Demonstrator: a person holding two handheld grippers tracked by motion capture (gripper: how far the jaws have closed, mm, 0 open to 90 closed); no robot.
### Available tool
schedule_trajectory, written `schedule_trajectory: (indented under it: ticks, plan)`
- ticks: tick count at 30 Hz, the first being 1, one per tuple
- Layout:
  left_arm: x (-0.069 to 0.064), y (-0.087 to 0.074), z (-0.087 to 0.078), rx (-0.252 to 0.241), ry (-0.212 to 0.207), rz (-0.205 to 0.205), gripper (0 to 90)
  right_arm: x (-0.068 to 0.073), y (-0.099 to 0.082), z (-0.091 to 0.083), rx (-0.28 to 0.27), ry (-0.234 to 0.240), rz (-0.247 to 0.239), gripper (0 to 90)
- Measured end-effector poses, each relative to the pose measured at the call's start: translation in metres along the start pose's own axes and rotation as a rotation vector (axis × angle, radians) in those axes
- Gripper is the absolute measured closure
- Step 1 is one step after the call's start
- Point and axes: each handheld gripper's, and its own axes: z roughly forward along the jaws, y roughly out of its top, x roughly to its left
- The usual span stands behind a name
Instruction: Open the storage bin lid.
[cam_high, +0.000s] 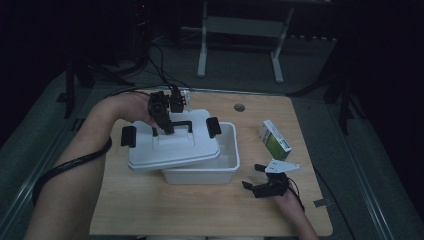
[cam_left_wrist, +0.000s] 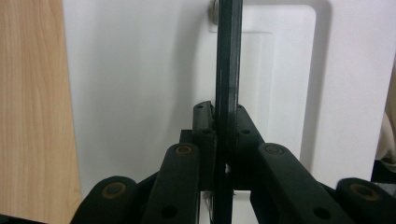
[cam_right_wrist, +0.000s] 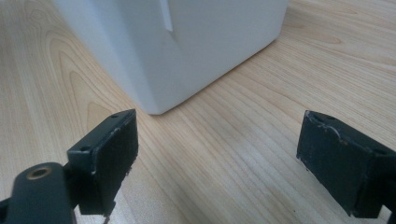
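Note:
A white plastic box (cam_high: 220, 165) stands in the middle of the wooden table. Its white lid (cam_high: 170, 147) hangs askew over the box's left part, leaving the right part uncovered. My left gripper (cam_high: 167, 127) is shut on the lid's black handle (cam_high: 175, 125); in the left gripper view the handle bar (cam_left_wrist: 227, 70) runs up between the closed pads over the white lid (cam_left_wrist: 140, 79). My right gripper (cam_high: 252, 176) rests open near the box's front right corner. In the right gripper view its fingers (cam_right_wrist: 109, 154) stand wide apart, facing a corner of the box (cam_right_wrist: 187, 42).
A green and white carton (cam_high: 274, 139) lies to the right of the box. Black clips (cam_high: 128, 135) stick out at the lid's ends. A cable loops from the left forearm. A round grommet (cam_high: 239, 107) sits at the table's back edge.

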Motion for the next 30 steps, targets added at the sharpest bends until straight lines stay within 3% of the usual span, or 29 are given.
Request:
schedule_trajectory:
  ticks: [19, 30]
  plan:
    - [-0.007, -0.063, -0.004, -0.010, 0.002, -0.115, 83.9, 0.001, 0.000, 0.001, 0.011, 0.005, -0.005, 12.4]
    - [-0.018, -0.105, -0.017, -0.023, 0.029, -0.199, 83.9, 0.001, 0.000, 0.001, 0.014, 0.004, -0.008, 12.4]
